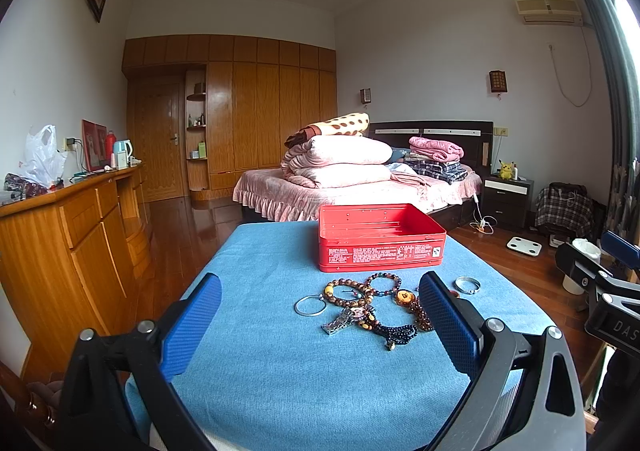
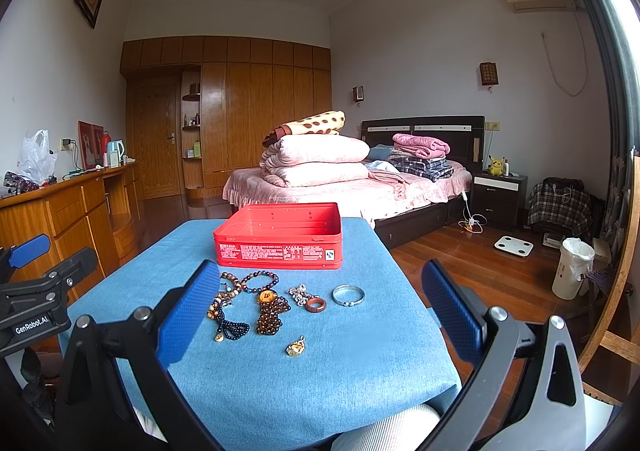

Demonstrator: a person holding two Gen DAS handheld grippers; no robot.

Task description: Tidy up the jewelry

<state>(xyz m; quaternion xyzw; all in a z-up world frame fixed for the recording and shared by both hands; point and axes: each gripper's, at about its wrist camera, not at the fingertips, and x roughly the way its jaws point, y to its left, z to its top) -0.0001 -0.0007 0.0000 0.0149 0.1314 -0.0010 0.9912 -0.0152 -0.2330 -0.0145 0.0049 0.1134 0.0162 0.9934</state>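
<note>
On the blue table (image 2: 320,371) the empty red tin (image 2: 279,236) stands behind scattered jewelry (image 2: 264,303), so either gripper, left (image 1: 320,315) and right (image 2: 320,311) both spread apart and empty, should pinch one piece squarely.

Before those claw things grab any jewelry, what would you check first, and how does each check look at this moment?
1. Red tin open, ready to receive: ok.
2. Tin empty inside: cannot tell, floor mostly hidden by its front wall.
3. Left gripper open, holding nothing: ok.
4. Right gripper open, holding nothing: ok.
5. Silver bangle lying apart from other pieces, easy to pick: ok.
6. Bead bracelets separate from each other: not ok, several overlap in a heap.
</note>
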